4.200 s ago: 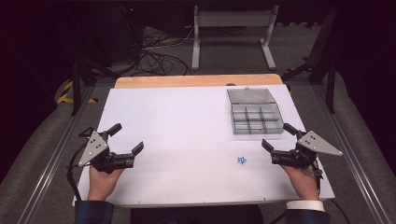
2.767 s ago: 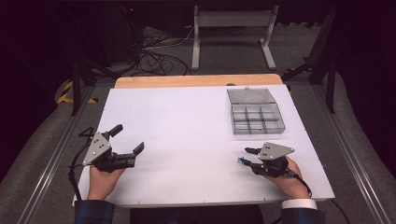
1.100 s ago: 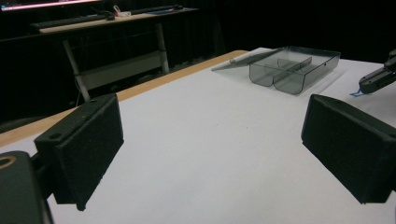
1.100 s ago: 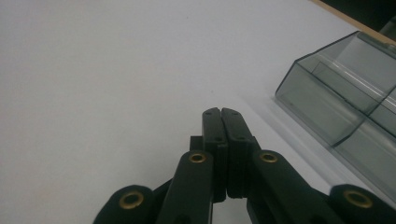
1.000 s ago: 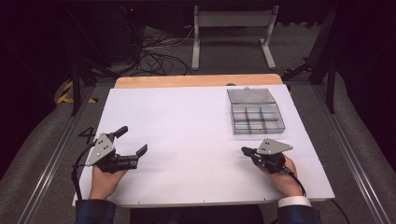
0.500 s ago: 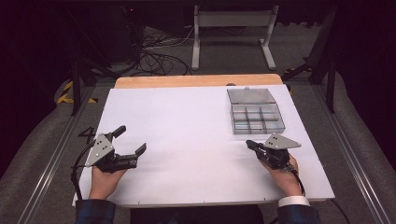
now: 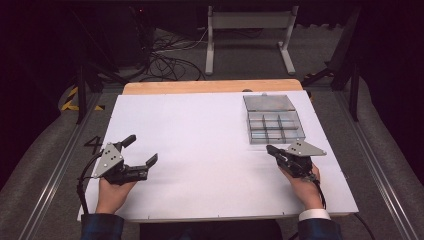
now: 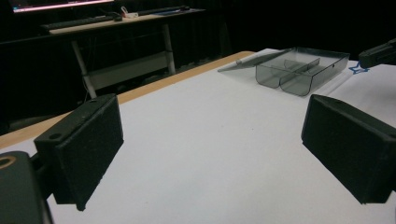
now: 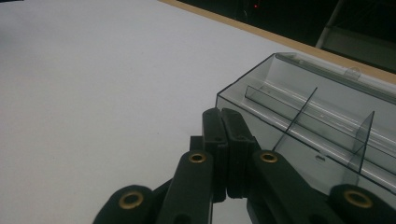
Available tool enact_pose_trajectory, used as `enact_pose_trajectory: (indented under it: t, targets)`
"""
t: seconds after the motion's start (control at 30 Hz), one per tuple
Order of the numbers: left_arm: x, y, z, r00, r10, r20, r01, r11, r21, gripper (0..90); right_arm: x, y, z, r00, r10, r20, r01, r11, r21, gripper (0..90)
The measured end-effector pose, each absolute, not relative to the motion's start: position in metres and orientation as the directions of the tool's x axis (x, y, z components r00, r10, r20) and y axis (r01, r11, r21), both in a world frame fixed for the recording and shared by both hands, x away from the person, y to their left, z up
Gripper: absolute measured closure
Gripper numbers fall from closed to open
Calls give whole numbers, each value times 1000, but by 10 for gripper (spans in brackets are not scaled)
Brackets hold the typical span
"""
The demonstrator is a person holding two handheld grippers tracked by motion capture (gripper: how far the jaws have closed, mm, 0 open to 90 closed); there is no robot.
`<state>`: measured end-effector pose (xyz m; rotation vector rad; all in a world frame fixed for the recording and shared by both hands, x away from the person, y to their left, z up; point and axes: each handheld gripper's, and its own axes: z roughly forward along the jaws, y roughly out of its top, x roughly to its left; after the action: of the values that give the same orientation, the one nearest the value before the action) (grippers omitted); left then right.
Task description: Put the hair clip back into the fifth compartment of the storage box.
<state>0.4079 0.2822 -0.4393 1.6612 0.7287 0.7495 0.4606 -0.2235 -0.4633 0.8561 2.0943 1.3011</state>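
The right gripper [image 7: 270,148], jaws pressed together, sits just beside the clear compartment box [image 7: 273,120]; the left gripper [image 7: 141,151] rests wide open on the table [image 7: 200,130].

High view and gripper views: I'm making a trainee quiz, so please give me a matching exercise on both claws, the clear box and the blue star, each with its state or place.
Things:
1. left claw
2. right claw
3. clear box
4. blue star

States or places:
A. lid open, on the table's far right part
B. jaws wide apart
C. at the tip of the right claw
D. jaws pressed together

Pairs: 1-B, 2-D, 3-A, 4-C
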Motion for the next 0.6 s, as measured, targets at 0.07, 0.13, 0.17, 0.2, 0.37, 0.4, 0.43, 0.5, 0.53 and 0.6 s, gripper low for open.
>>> enact_pose_trajectory:
  t: [0.07,0.13,0.17,0.2,0.37,0.4,0.43,0.5,0.53,0.6]
  targets:
    - [408,282,-439,611,786,92,91,-185,979,57,461,-223,-462,-655,748,-108,235,337,912,899]
    - [408,282,-439,609,787,98,89,-190,978,57,462,-222,-461,-649,752,-116,226,336,914,899]
    - [408,282,-439,609,787,98,92,-193,977,58,463,-222,-460,-644,756,-118,224,334,916,899]
    - [408,281,-439,611,786,99,90,-192,977,57,463,-222,-459,-642,758,-116,221,327,919,899]
    - [407,279,-438,611,785,104,86,-196,977,57,467,-223,-458,-639,761,-111,222,321,920,899]
    - [407,279,-438,610,785,106,86,-198,976,57,469,-223,-458,-635,765,-109,223,317,922,899]
    - [408,279,-437,609,785,111,86,-204,975,57,469,-223,-458,-635,765,-109,223,317,922,899]
    - [408,280,-438,607,787,108,87,-201,976,57,473,-223,-456,-626,772,-111,219,311,925,899]
    - [408,280,-438,606,788,109,89,-203,975,57,474,-223,-455,-622,775,-107,219,304,927,899]
    - [408,280,-438,605,790,103,89,-196,977,57,475,-223,-455,-619,778,-105,220,301,928,899]
